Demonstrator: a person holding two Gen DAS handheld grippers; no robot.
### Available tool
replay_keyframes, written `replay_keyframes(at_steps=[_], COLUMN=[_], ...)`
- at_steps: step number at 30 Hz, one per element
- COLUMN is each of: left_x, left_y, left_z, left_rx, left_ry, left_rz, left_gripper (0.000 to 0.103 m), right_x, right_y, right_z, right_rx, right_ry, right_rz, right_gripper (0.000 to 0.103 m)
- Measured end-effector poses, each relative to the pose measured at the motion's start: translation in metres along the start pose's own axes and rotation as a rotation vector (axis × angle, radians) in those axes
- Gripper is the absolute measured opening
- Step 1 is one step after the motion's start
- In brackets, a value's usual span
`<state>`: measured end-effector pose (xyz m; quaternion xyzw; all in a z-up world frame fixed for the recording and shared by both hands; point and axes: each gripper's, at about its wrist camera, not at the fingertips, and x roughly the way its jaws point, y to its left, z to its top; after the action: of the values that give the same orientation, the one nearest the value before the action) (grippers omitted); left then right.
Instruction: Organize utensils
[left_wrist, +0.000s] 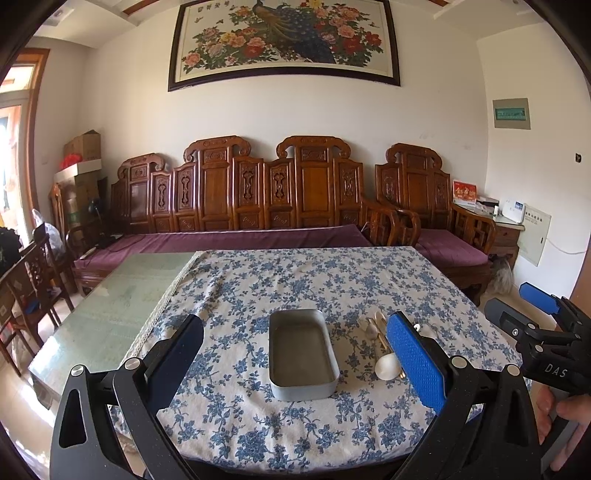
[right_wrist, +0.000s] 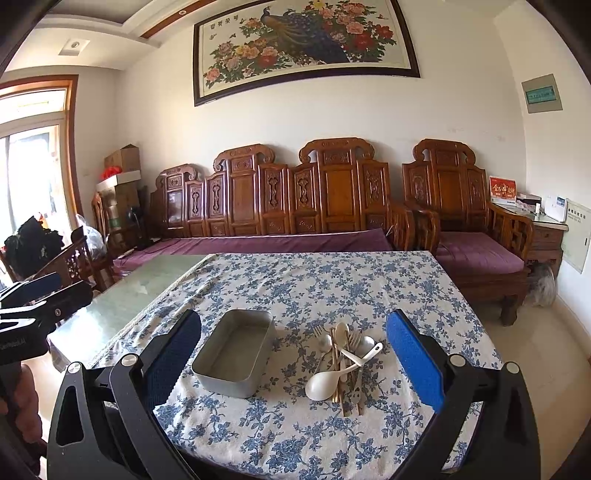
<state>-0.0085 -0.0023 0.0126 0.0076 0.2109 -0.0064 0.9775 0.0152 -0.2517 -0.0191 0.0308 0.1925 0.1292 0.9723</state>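
Utensils (right_wrist: 345, 360) are all heaped in one tangled pile on the blue floral tablecloth (right_wrist: 332, 288), just to the right of an empty grey metal tin (right_wrist: 234, 360). From the right wrist view you can make out a couple of forks, some metal spoons, a big white plastic ladle-type spoon (right_wrist: 325, 384) lying on top near the front, and what look like brass-coloured handles underneath. Nothing's in the tin so far, so I'd say this is the very start: first pick hasn't happened.

Next move probably calls for grabbing whatever sits on top, likely that white spoon, since everything under it is crossed over and would drag its neighbours along. Then it's a short hop left into the tin.

Right gripper (right_wrist: 293, 365) hovers above the near edge of the table, jaws spread wide and empty, with both the tin and the pile framed between the fingers. Left gripper (left_wrist: 295, 365) is at a similar height, also wide open and holding nothing, aimed pretty much straight at the tin. The two sit side by side, apart from each other, neither touching anything on the table.
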Motion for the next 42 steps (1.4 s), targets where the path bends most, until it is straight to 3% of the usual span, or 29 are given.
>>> replay_keyframes(at_steps=[42], left_x=[-0.0005], left_y=[-0.005], left_z=[0.0012], left_rx=[0.004], left_ry=[-0.001], left_rz=[-0.003], left_gripper=[0.096], right_x=[-0.0001], right_y=[-0.0001], right_z=[0.0003], right_rx=[0.004], right_ry=[0.002], right_rz=[0.003], right_gripper=[0.1])
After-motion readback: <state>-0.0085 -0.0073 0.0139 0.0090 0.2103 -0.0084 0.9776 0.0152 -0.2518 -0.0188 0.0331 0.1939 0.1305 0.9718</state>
